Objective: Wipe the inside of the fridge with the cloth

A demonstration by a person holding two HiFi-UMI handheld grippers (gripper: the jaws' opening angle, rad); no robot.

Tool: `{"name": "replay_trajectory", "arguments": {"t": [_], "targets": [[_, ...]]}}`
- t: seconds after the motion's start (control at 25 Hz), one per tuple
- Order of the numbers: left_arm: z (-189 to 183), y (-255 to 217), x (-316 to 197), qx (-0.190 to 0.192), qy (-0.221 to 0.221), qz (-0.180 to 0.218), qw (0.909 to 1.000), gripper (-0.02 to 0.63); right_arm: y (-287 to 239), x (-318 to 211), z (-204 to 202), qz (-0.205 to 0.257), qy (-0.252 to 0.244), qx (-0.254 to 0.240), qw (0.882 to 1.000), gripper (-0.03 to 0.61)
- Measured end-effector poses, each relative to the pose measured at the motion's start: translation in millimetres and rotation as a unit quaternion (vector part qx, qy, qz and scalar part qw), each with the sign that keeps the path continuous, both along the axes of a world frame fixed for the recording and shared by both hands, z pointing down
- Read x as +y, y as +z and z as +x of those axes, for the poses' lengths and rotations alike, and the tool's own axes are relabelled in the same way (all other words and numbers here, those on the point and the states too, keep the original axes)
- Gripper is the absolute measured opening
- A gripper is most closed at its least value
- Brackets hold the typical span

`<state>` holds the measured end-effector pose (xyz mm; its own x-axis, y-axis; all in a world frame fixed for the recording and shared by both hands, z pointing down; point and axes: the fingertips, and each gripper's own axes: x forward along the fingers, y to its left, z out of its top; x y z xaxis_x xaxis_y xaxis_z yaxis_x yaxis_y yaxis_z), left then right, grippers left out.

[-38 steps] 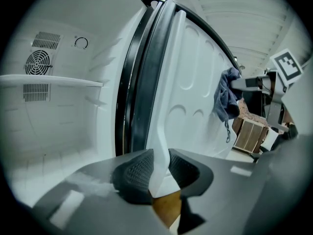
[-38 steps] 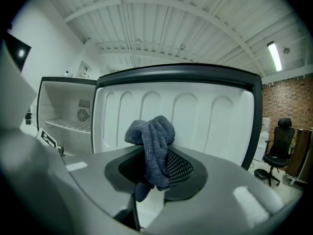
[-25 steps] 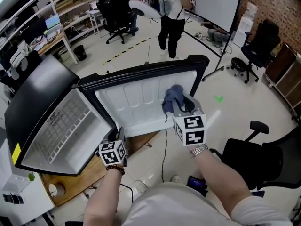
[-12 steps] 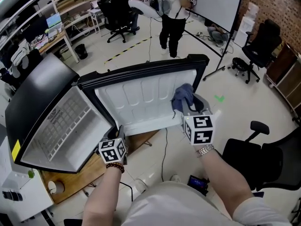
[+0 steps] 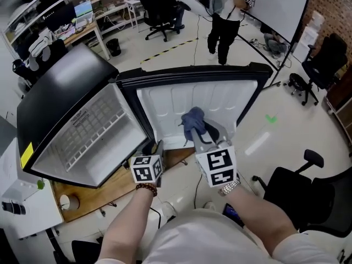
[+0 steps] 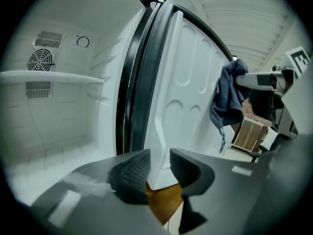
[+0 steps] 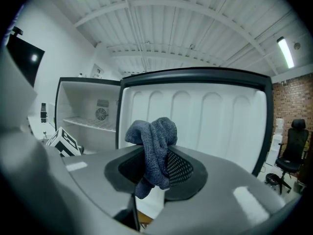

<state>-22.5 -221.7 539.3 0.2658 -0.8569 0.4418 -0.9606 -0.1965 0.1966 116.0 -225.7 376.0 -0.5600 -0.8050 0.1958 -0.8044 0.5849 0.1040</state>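
Two grippers worked at the black, white-lined fridge (image 5: pixel 66 100), its door (image 5: pixel 220 100) swung wide. The right gripper (image 5: pixel 202 137) was clamped on the bunched blue-grey cloth (image 7: pixel 155 151), held before the door's ribbed white inner panel (image 7: pixel 210 116). Wiping that panel looked to be the step in hand. The left gripper (image 6: pixel 160 169) had just been opening its jaws. The door's lower corner stood between them, seemingly unpinched. Next, I judged, the cloth needed pressing flat and sweeping, then carrying into the shelved compartment (image 6: pixel 54 106). Whether cloth touched panel could not be told, and the grippers hid the door's lower edge.
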Motion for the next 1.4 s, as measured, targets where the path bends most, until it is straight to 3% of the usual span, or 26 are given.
{"name": "replay_trajectory", "arguments": {"t": [0.24,0.56,1.12,1.4], "targets": [[-1.1,5.1,-0.1,-0.014,0.016,-0.007,0.9997,0.121,18.7,11.4,-78.9,-0.015,-0.071,0.017,0.997,0.097],[-3.0,10.9,-0.4,-0.024,0.039,-0.014,0.9989,0.121,39.6,1.9,-128.1,-0.031,-0.089,0.025,0.995,0.097],[-2.7,11.4,-0.5,-0.028,0.056,-0.012,0.998,0.115,57.0,-8.2,-132.4,-0.023,-0.07,0.025,0.997,0.097],[-1.6,6.9,-1.6,-0.026,0.053,-0.008,0.9982,0.109,65.5,-20.5,-112.5,-0.027,-0.041,0.035,0.998,0.097]]}}
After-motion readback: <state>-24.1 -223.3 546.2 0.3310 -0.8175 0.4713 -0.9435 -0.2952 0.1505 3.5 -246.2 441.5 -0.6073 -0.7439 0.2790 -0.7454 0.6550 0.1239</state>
